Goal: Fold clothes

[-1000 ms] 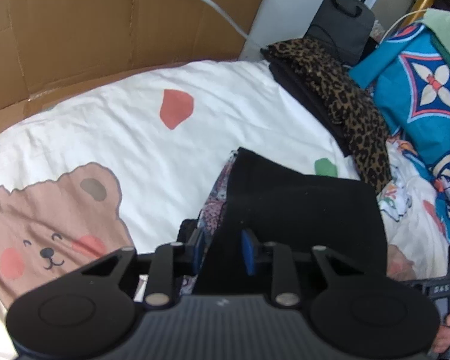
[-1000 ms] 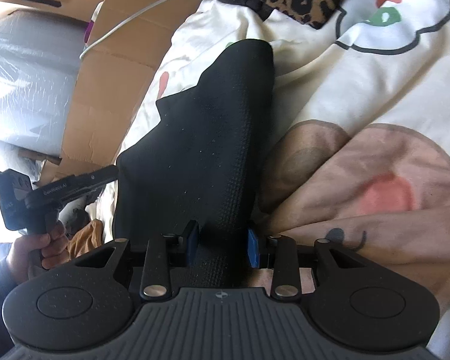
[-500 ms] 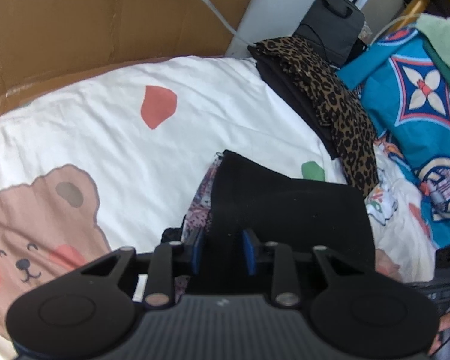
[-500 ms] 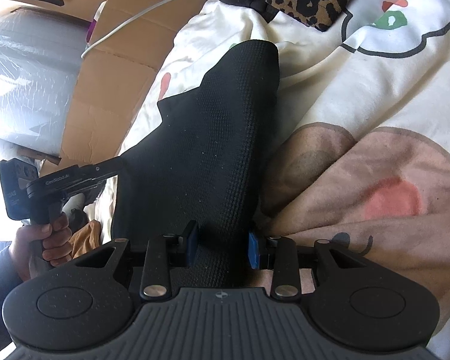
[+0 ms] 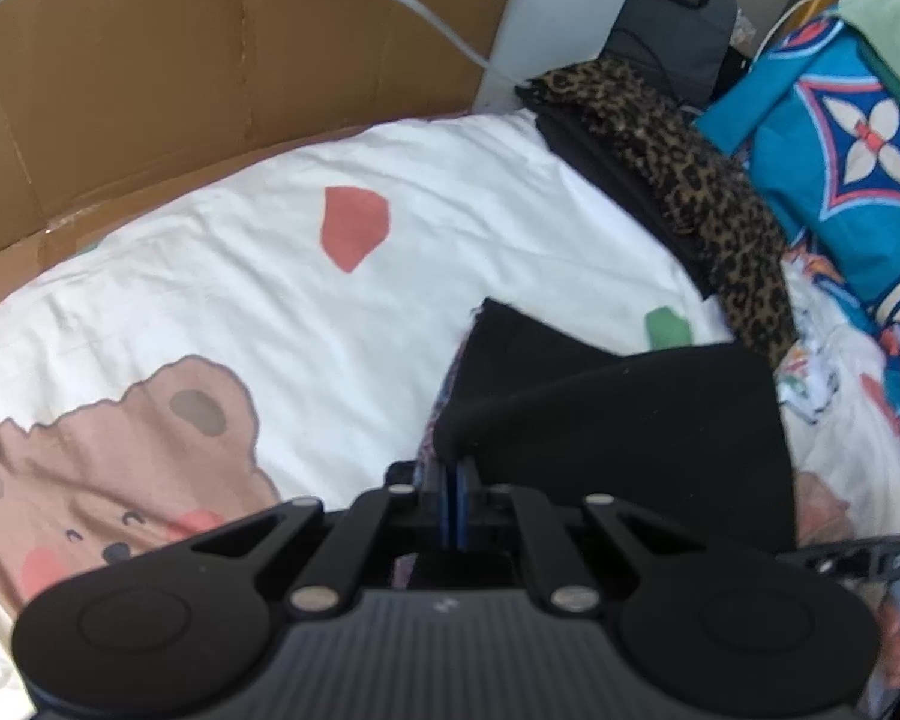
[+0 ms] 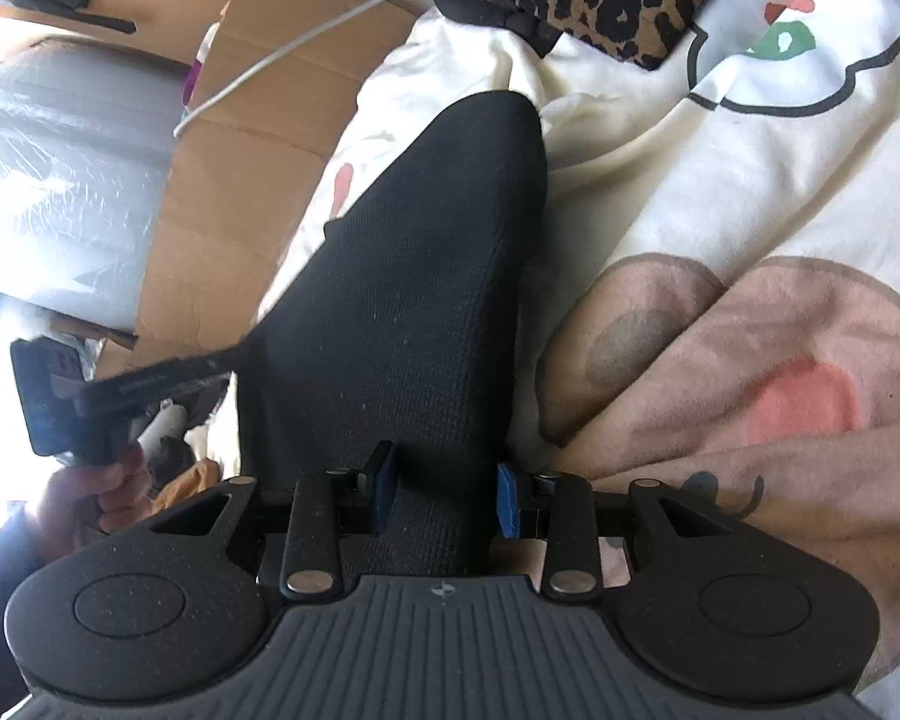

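Note:
A black knit garment (image 5: 630, 420) hangs stretched between both grippers above a white bedsheet with a bear print (image 5: 150, 450). My left gripper (image 5: 457, 501) is shut, its blue pads pinching the garment's near edge. In the right wrist view the garment (image 6: 402, 312) runs away from me between the fingers of my right gripper (image 6: 444, 495), whose blue pads stand apart on either side of the cloth. The left gripper (image 6: 150, 381) shows there at the left, holding the garment's other corner.
A leopard-print garment (image 5: 690, 180) lies folded at the bed's far side on dark clothes. A cardboard sheet (image 5: 210, 90) with a white cable stands behind the bed. A blue patterned cloth (image 5: 840, 168) lies at the right.
My left gripper's pads have closed together on the garment's edge; they stood apart before. The garment's left corner is now pulled tauter. The right gripper holds about the same place.

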`<state>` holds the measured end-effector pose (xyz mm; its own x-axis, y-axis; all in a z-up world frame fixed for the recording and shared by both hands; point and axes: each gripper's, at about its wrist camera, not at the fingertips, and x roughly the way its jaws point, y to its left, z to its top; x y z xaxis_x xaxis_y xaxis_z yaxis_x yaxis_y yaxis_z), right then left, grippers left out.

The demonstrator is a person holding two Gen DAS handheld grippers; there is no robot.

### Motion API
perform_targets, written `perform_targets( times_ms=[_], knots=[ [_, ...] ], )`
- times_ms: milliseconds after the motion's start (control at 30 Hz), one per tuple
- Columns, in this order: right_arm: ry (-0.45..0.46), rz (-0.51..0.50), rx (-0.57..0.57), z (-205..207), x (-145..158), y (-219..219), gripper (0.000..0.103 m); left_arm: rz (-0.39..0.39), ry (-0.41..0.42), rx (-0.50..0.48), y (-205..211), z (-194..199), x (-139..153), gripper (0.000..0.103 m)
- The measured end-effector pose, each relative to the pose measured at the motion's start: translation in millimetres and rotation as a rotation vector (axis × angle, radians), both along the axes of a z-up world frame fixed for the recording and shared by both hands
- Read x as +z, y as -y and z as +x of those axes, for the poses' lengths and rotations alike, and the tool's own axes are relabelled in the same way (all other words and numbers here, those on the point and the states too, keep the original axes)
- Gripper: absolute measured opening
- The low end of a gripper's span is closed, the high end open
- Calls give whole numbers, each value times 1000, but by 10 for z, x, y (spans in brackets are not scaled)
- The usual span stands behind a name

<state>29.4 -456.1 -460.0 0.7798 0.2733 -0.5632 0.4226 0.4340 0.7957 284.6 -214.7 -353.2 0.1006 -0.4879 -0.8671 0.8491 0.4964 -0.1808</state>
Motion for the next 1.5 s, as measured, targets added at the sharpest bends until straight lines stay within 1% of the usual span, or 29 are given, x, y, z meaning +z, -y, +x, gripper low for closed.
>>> perform_targets(
  times_ms=[167, 300, 467, 500, 533, 567, 600, 667, 700, 767, 800, 867, 933, 1000, 1167, 1300, 1400, 1467, 1500],
  knots=[
    [-8, 9, 6, 47, -102, 45, 37, 20, 27, -1, 46, 11, -102, 3],
    [-2, 71, 10, 109, -189, 70, 37, 25, 35, 7, 64, 17, -165, 3],
    [-1, 109, 31, 163, -226, 39, 36, 23, 37, 26, 73, 22, -228, 4],
    [-1, 116, 36, 172, -230, 33, 34, 20, 34, 29, 70, 25, -231, 4],
    [-2, 132, 40, 183, -245, 33, 19, 16, 31, 34, 67, 30, -232, 4],
    [-4, 154, 43, 194, -265, 36, 7, 13, 27, 39, 62, 34, -232, 4],
    [-3, 166, 43, 198, -271, 38, 7, 12, 25, 40, 60, 41, -230, 4],
    [2, 174, 40, 194, -262, 39, 6, 19, 26, 41, 64, 54, -204, 9],
    [3, 174, 39, 188, -252, 36, 6, 24, 26, 41, 62, 68, -176, 14],
    [5, 173, 38, 178, -231, 31, 6, 39, 26, 51, 30, 114, -96, 29],
    [6, 173, 37, 172, -221, 28, 6, 47, 26, 56, 12, 139, -55, 34],
    [9, 173, 35, 161, -200, 23, 6, 46, 28, 58, -49, 181, 17, 36],
    [11, 173, 34, 150, -180, 17, 6, 47, -10, 55, -107, 229, 49, 45],
    [9, 179, 29, 141, -188, 17, 6, 55, -38, 51, -144, 246, 52, 48],
    [11, 179, 31, 160, -177, 18, 6, 60, -89, 33, -178, 197, -19, 50],
    [11, 178, 35, 146, -174, 30, 6, 63, -132, 40, -169, 191, -162, 50],
    [-1, 172, 27, 122, -176, 44, 6, 33, -186, 51, -175, 227, -295, 50],
    [-4, 179, 23, 118, -191, 56, 6, 12, -230, 67, -197, 275, -380, 54],
    [-6, 182, 23, 115, -199, 59, 6, 7, -247, 70, -208, 297, -427, 60]
  ],
)
